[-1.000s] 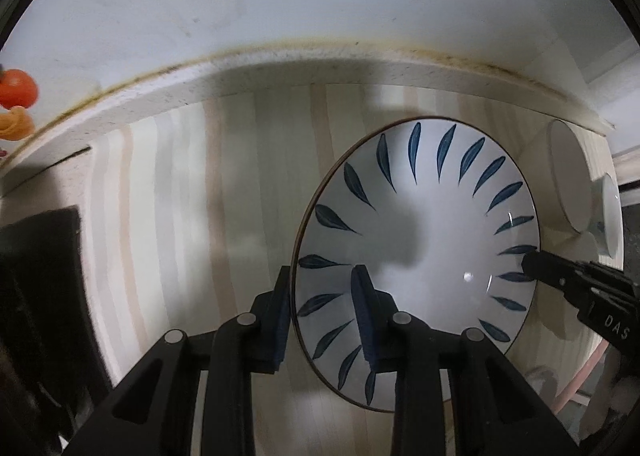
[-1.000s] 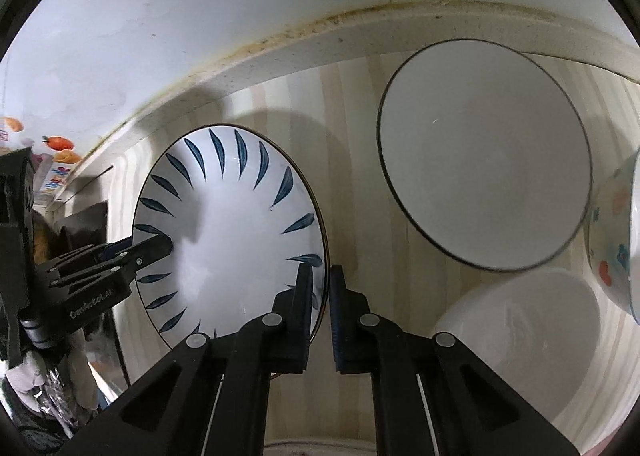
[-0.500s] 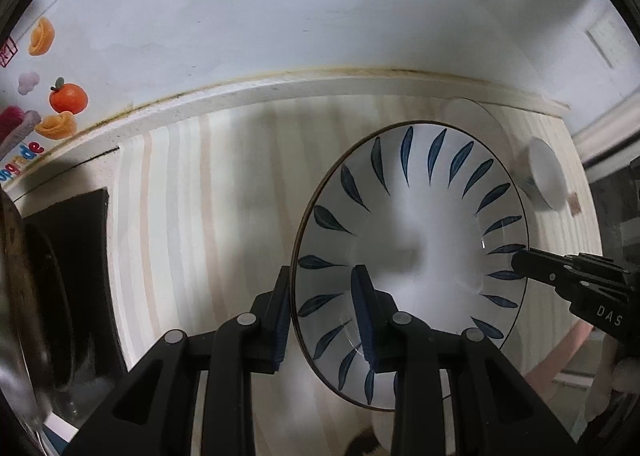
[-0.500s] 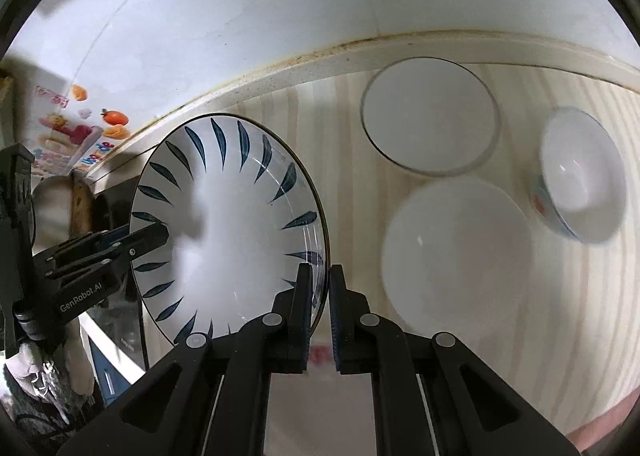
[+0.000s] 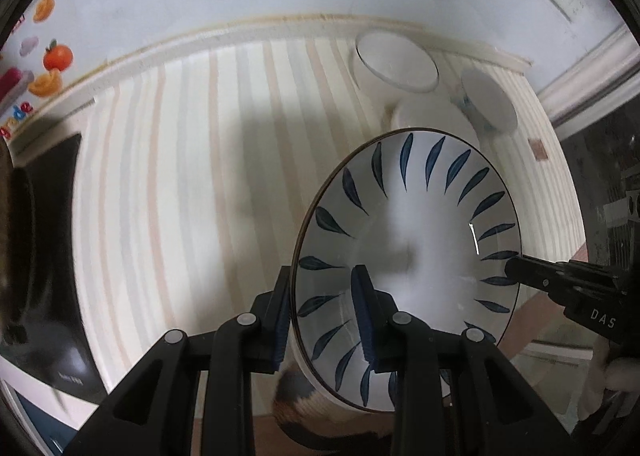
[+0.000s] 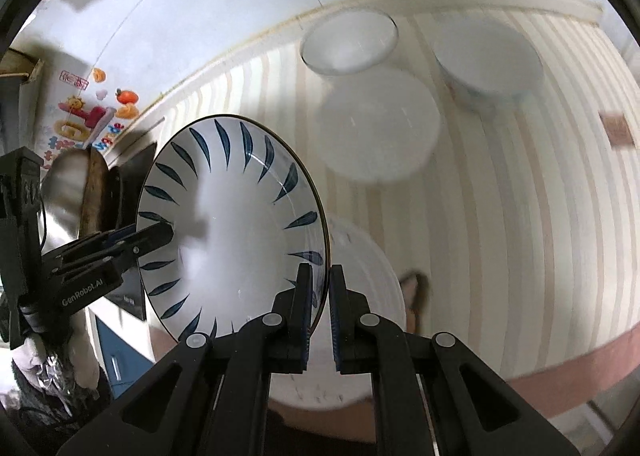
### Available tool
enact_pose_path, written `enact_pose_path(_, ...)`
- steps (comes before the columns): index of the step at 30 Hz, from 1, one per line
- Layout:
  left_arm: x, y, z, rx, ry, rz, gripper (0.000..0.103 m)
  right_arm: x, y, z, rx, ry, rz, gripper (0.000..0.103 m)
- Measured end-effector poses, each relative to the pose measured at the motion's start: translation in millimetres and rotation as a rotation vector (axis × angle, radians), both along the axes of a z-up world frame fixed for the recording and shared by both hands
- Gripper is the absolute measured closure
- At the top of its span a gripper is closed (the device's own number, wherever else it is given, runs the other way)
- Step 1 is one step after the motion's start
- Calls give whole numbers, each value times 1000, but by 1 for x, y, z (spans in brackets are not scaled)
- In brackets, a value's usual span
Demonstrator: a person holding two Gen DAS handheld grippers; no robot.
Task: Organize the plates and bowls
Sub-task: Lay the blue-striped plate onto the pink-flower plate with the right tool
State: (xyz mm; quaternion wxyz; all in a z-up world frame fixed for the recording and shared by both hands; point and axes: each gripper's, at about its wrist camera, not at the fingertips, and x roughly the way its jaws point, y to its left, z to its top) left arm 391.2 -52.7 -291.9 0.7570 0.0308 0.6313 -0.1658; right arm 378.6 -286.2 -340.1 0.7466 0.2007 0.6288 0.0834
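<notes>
A white plate with blue leaf marks [image 5: 408, 256] hangs in the air over the front of the striped counter [image 5: 200, 196], held by both grippers at opposite rims. My left gripper [image 5: 322, 312] is shut on its near rim, one pad under and one inside. In the right wrist view, my right gripper [image 6: 322, 292] is shut on the leaf plate [image 6: 232, 224] at its right rim, while the left gripper [image 6: 160, 234] clamps the far side. The right gripper's tip [image 5: 516, 272] shows at the plate's right edge.
By the wall stand a dark-rimmed white bowl [image 6: 348, 42] and a patterned bowl [image 6: 488, 56], with a plain white plate [image 6: 378, 124] in front. Another white plate [image 6: 360, 356] lies under the held one. A black cooktop [image 5: 44, 256] sits at the counter's left end.
Both grippers have carried the leaf plate up and back from the wall toward the counter's front edge. The bowls and white plate by the wall now look smaller and farther off.
</notes>
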Motion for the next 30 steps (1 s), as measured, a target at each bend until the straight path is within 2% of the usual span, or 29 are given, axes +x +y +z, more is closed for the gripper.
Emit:
enact_pose_path(5,-20,-13,-22,27,40,-12,77,-34,-12,-26,14,53,-7,94)
enact_pose_path(13,-32,-29,-56,100,65,-31,77,-49,-16,-62,22,95,-13,94)
enact_pose_path(30,-27,-37,-75,145,89,29,76,-31,-9,-79,42,105,26,93)
